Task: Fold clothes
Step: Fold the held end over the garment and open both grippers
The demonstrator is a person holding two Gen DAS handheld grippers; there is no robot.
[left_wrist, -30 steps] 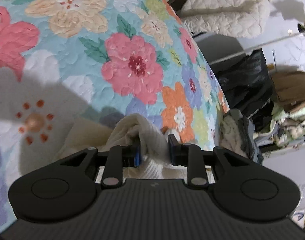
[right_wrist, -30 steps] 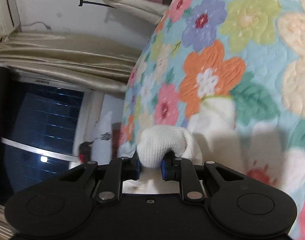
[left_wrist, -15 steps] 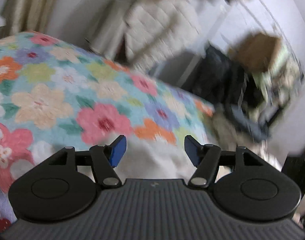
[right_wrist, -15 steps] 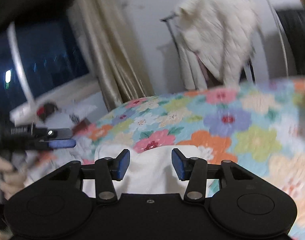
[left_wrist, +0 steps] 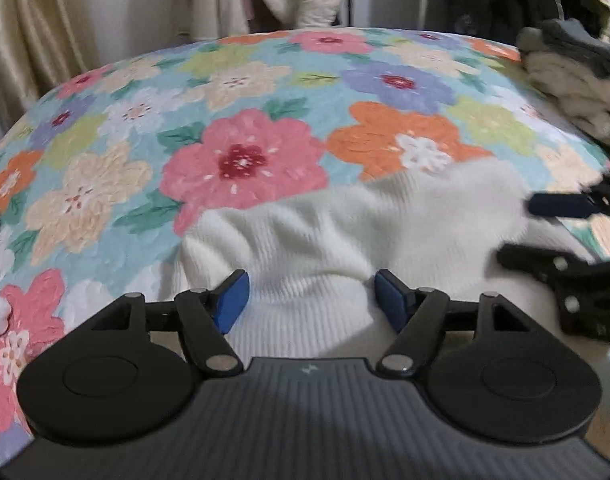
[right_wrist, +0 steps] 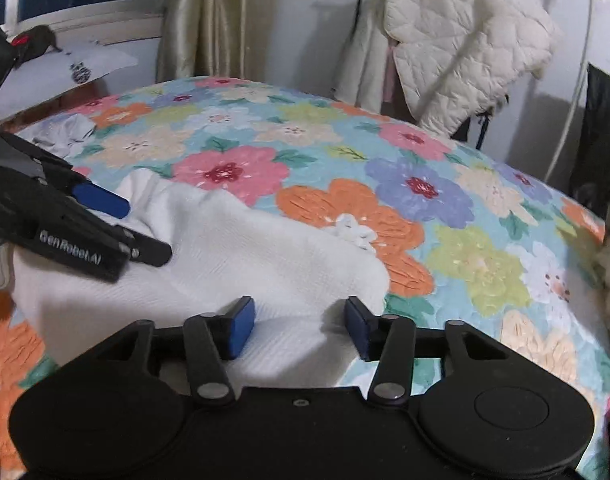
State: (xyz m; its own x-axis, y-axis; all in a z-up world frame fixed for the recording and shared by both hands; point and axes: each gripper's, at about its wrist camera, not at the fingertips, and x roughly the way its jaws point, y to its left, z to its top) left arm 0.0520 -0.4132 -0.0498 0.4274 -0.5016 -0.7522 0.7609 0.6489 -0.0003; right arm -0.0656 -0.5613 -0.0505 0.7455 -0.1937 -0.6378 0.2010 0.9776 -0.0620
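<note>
A white ribbed knit garment (left_wrist: pixel 345 236) lies folded on the floral quilt (left_wrist: pixel 241 160). My left gripper (left_wrist: pixel 311 300) hangs open just above its near edge, nothing between the blue pads. In the right wrist view the same white garment (right_wrist: pixel 245 256) spreads across the quilt (right_wrist: pixel 425 200), and my right gripper (right_wrist: pixel 299 328) stands open over its near right corner. Each gripper shows in the other's view: the right gripper (left_wrist: pixel 561 232) at the far right, the left gripper (right_wrist: pixel 105 220) at the left, resting above the cloth.
A heap of grey and cream clothes (left_wrist: pixel 573 68) sits at the quilt's right edge. A cream quilted jacket (right_wrist: pixel 465 40) hangs on a rack behind the bed, beside beige curtains (right_wrist: pixel 201 20). A small pale cloth (right_wrist: pixel 61 132) lies at the far left of the quilt.
Both grippers were shut on folds of the white garment a second ago. They have opened, let it drop onto the quilt, and tilted up and back to a level view.
</note>
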